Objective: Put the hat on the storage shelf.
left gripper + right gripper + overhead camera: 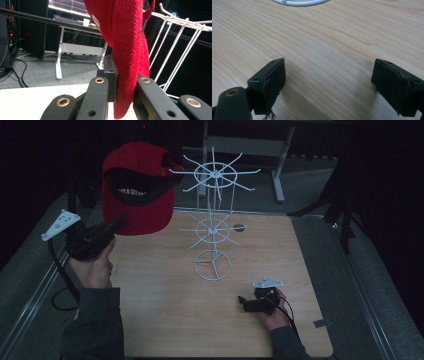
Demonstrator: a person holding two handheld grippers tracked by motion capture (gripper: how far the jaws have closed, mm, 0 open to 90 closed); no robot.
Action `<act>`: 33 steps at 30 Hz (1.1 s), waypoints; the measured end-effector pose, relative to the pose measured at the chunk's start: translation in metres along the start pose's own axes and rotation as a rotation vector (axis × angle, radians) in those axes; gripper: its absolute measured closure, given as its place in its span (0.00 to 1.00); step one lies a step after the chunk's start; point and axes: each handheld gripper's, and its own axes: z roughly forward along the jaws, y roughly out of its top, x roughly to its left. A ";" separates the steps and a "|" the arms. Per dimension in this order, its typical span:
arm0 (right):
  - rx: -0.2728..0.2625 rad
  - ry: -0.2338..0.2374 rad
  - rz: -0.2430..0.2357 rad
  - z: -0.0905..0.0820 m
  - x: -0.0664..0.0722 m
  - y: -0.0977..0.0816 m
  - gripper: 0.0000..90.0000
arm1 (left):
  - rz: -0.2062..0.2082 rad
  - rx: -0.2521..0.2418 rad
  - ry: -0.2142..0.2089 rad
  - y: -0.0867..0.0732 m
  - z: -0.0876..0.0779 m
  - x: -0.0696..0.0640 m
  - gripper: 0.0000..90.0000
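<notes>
A red cap [137, 185] is held up above the table's left side, its dark inside turned toward the camera. My left gripper [117, 222] is shut on the cap's brim; in the left gripper view the red fabric [127, 62] is pinched between the two black jaws. A white wire rack [214, 215] with two tiers of spoke hooks stands mid-table, just right of the cap; its hooks [180, 37] rise close beside the fabric. My right gripper [243, 301] rests low near the table's front right, open, with bare wood between its fingers [270, 80].
The wooden tabletop [165, 310] has grey floor around it. A table with a metal frame [240, 145] stands behind. The rack's round base [299, 2] lies just ahead of the right gripper. A small grey tab [322, 323] sits by the front right corner.
</notes>
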 end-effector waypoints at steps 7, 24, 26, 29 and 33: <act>0.000 0.000 0.000 0.000 0.000 0.000 0.13 | -0.005 -0.009 0.002 0.002 -0.001 -0.001 0.95; 0.000 0.000 0.000 0.000 0.000 0.000 0.13 | -0.031 -0.039 0.008 0.006 -0.001 -0.003 0.95; 0.000 0.000 0.000 0.000 0.000 0.000 0.13 | -0.027 -0.041 0.005 0.007 -0.002 -0.004 0.95; 0.000 0.000 0.000 0.000 0.000 0.000 0.13 | -0.021 -0.048 -0.003 0.008 -0.004 -0.005 0.95; 0.000 0.000 0.000 0.000 0.000 0.000 0.13 | -0.020 -0.057 -0.010 0.010 -0.006 -0.007 0.95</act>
